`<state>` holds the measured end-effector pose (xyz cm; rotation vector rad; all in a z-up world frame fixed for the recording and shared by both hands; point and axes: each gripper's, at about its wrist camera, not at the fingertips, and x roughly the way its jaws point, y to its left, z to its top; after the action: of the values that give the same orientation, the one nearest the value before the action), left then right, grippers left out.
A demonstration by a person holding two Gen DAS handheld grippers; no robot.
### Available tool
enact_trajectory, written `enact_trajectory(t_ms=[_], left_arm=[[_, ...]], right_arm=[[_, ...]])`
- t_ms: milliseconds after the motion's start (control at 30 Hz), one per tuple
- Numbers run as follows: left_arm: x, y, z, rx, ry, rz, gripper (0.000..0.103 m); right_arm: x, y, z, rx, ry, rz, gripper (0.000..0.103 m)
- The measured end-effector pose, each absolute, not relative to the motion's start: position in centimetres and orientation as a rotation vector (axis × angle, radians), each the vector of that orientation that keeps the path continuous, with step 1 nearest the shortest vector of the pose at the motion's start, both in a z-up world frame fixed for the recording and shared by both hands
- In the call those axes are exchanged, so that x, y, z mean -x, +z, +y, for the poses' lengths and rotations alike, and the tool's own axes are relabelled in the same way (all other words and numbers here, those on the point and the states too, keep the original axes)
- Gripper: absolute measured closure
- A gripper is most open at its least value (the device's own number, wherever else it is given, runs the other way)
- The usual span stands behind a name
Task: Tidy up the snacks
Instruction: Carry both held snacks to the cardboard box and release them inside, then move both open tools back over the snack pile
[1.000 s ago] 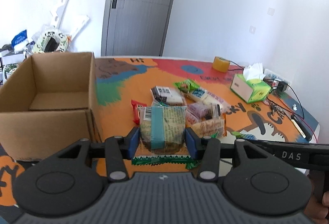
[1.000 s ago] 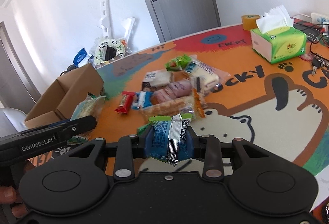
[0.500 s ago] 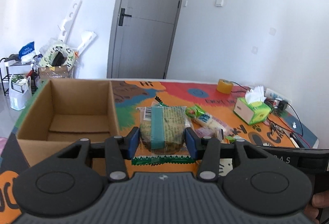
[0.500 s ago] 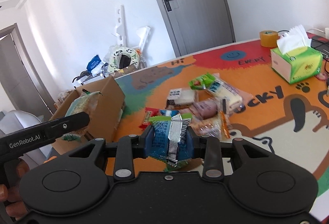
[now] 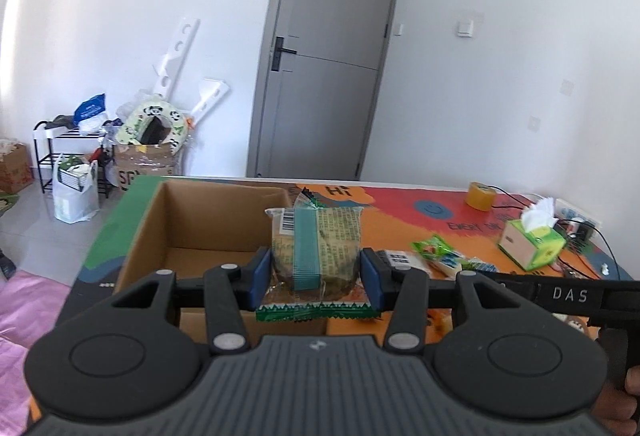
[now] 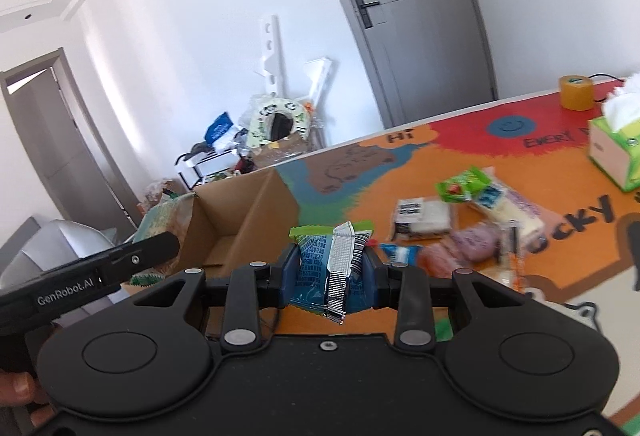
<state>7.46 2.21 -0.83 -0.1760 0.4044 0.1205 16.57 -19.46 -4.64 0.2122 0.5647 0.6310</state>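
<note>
Left wrist view: left gripper [image 5: 316, 278] clamped on the green pack [image 5: 316, 248], pads on its two side edges; pack is off the table, just in front of the box [image 5: 148, 236], near its right wall; box looks empty from here; long axis runs away from the camera, crimped seam nearest, barcode end toward the box. Right wrist view: right gripper [image 6: 330, 276] closed on the blue pack [image 6: 316, 272], foil seam [image 6: 340, 276] facing the camera; pack stands roughly upright, green top edge up, just right of the box. Both look light, soft, crinkly film; contents probably crushable, so grip across the middle, not the seams; film likely slippery. Loose snacks [image 6: 472, 228] lie well right of the box.
</note>
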Motion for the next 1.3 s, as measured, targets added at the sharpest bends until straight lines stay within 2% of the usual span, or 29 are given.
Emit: enact_trajectory(t_ms=[733, 867, 1033, 1100, 1200, 1300], left_arm=[[-9.3, -2.0, 9.4, 0.244, 0.288, 0.446, 0.056], [-8.9, -1.8, 9.6, 0.232, 0.311, 0.444, 0.048], [-7.9, -1.7, 10.4, 0.259, 0.321, 0.444, 0.046], [-7.7, -1.7, 10.9, 0.273, 0.332, 0.445, 0.04], [-7.4, -1.7, 11.0, 0.282, 0.335, 0.44, 0.033], [-7.2, -1.7, 10.7, 0.276, 0.331, 0.44, 0.027]], right_arm=[[-18.5, -3.3, -10.4, -0.182, 0.773, 0.587, 0.069], [-18.5, -3.1, -8.9, -0.168, 0.794, 0.593, 0.069], [-18.6, -3.3, -7.7, -0.168, 0.817, 0.606, 0.069], [-18.5, -3.2, -7.3, -0.17, 0.846, 0.6, 0.065], [-18.1, -3.1, -7.4, -0.164, 0.845, 0.569, 0.044], [-18.3, -3.3, -8.5, -0.183, 0.815, 0.593, 0.044]])
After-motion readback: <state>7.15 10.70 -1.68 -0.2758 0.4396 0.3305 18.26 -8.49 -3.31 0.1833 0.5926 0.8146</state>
